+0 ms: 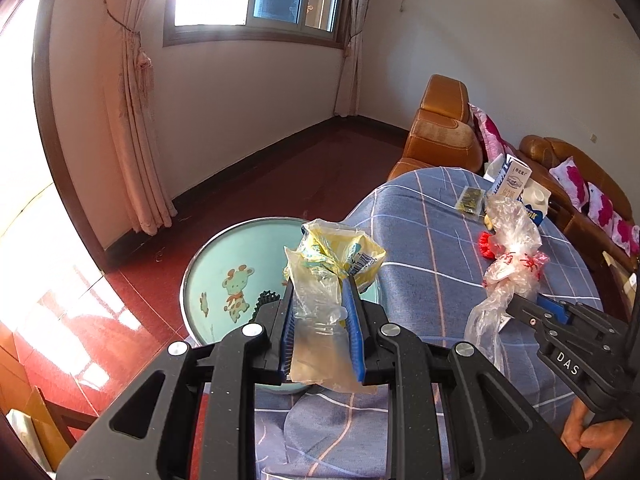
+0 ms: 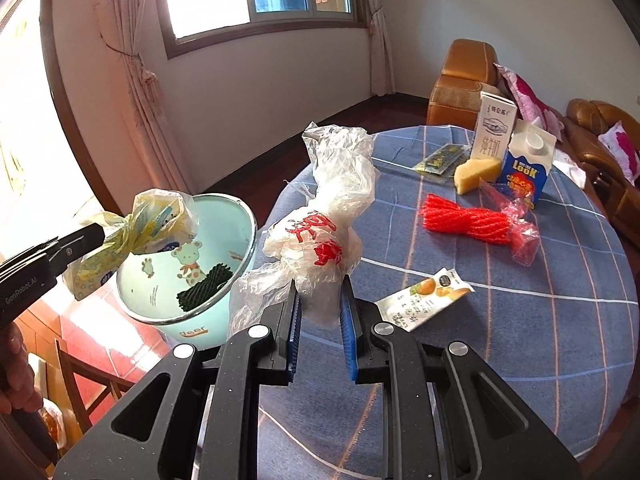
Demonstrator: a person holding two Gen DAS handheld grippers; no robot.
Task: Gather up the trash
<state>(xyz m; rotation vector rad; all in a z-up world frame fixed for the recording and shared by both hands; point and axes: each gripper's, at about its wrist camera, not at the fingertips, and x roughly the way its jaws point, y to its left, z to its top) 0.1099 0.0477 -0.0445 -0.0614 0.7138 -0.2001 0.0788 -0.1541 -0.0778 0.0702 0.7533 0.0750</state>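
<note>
The left gripper (image 1: 320,312) has its jaws pinched on a yellow wrapper (image 1: 336,256) above the mint bin (image 1: 224,256). The right gripper (image 2: 320,312) grips a clear plastic bag (image 2: 328,232) over the worktop (image 2: 520,320).

The right gripper (image 2: 320,300) pinches a clear crumpled bag (image 2: 332,216) at six o'clock — the left gripper (image 2: 100,236) holds a yellow wrapper (image 2: 148,224) over the bin (image 2: 224,280) at nine o'clock.
</note>
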